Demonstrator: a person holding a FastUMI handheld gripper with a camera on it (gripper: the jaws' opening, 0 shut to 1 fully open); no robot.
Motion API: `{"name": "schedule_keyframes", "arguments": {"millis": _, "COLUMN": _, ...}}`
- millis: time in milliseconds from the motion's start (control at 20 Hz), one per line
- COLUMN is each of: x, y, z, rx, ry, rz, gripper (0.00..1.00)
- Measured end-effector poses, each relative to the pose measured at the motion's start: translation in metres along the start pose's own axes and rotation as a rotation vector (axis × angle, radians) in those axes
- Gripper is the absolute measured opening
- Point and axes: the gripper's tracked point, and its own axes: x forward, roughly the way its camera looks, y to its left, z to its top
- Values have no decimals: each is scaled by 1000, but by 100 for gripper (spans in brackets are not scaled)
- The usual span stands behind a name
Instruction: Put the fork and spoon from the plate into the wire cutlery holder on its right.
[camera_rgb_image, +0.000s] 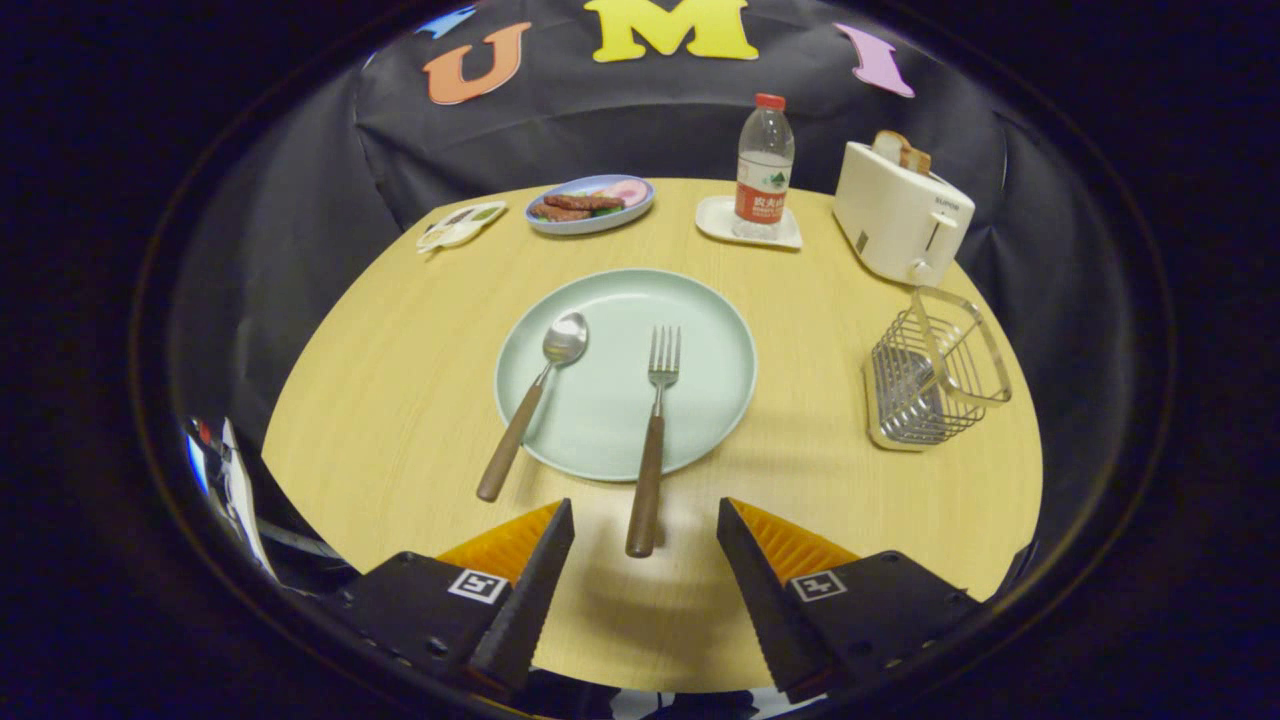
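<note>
1. Looking forward from the gripper view, the fork (655, 420) lies with its tines on the pale green plate (710, 400) and its wooden handle running off the rim onto the table (400, 400), its end just ahead of the gap between the fingers.
2. The spoon (530, 400) lies to the fork's left, bowl on the plate, handle slanting off the rim.
3. The wire cutlery holder (935, 370) stands empty to the plate's right, near the toaster (900, 215).
4. Risk, as a judgement: closing on the slim, round handle off-centre could roll or pivot the fork, dragging its tines across the plate.
5. The gripper (645, 525) stands wide apart, holding and touching nothing.
</note>
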Motion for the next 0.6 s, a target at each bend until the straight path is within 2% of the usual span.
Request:
{"name": "schedule_keyframes", "arguments": {"millis": 50, "x": 5, "y": 2, "z": 2, "rx": 14, "ry": 7, "rz": 5, "gripper": 83}}
{"name": "schedule_keyframes", "arguments": {"millis": 200, "x": 18, "y": 3, "z": 4, "rx": 7, "ry": 32, "rz": -9, "gripper": 60}}
{"name": "schedule_keyframes", "arguments": {"millis": 350, "x": 27, "y": 2, "z": 6, "rx": 18, "ry": 44, "rz": -24, "gripper": 51}}
{"name": "schedule_keyframes", "arguments": {"millis": 400, "x": 27, "y": 3, "z": 6, "rx": 20, "ry": 48, "rz": -23, "gripper": 39}}
{"name": "schedule_keyframes", "arguments": {"millis": 450, "x": 27, "y": 7, "z": 5, "rx": 19, "ry": 55, "rz": 0, "gripper": 32}}
{"name": "schedule_keyframes", "arguments": {"millis": 500, "x": 28, "y": 5, "z": 5, "rx": 10, "ry": 67, "rz": -9, "gripper": 31}}
{"name": "schedule_keyframes", "arguments": {"millis": 600, "x": 21, "y": 0, "z": 2, "rx": 2, "ry": 83, "rz": -5, "gripper": 14}}
